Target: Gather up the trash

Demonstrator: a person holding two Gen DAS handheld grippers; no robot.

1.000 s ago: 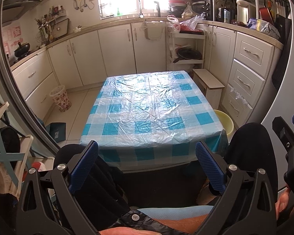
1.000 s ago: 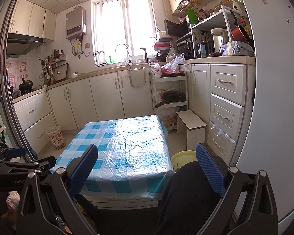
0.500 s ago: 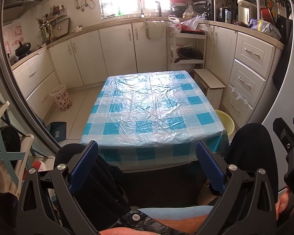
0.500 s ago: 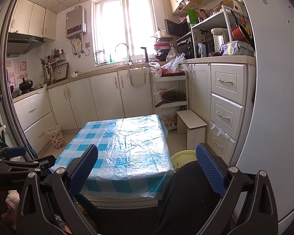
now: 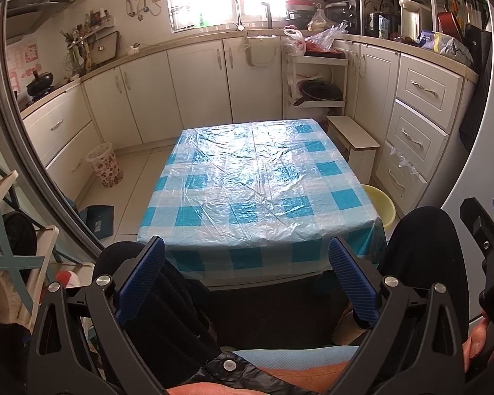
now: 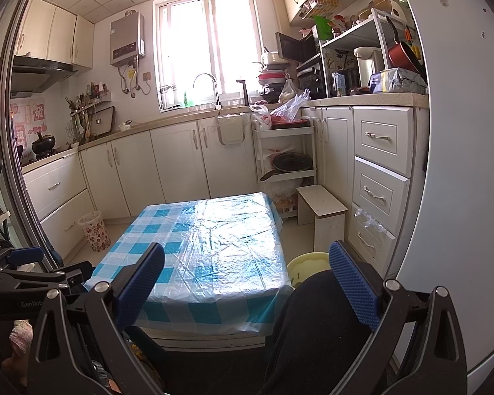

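A low table [image 5: 257,181] [image 6: 210,247] covered by a blue-and-white checked cloth under clear plastic fills the middle of both views; I see no trash on it. My left gripper [image 5: 247,283] hovers open in front of the table's near edge, above the person's dark-clothed knees. My right gripper [image 6: 247,283] is also open with nothing between its blue pads, held over the right knee [image 6: 313,322]. A floral waste basket [image 5: 104,164] [image 6: 94,231] stands on the floor left of the table. The right gripper's tip [image 5: 490,230] shows at the far right of the left wrist view.
White kitchen cabinets [image 5: 194,82] line the back and both sides. A small white stool [image 5: 352,141] and a yellow basin [image 5: 380,205] sit right of the table. A rolling rack [image 6: 285,161] holds a pan and plastic bags. A white fridge wall [image 6: 461,164] is close on the right.
The left view has shifted very slightly, the table sitting a touch lower in frame. Both grippers stay open and nothing has been picked up.
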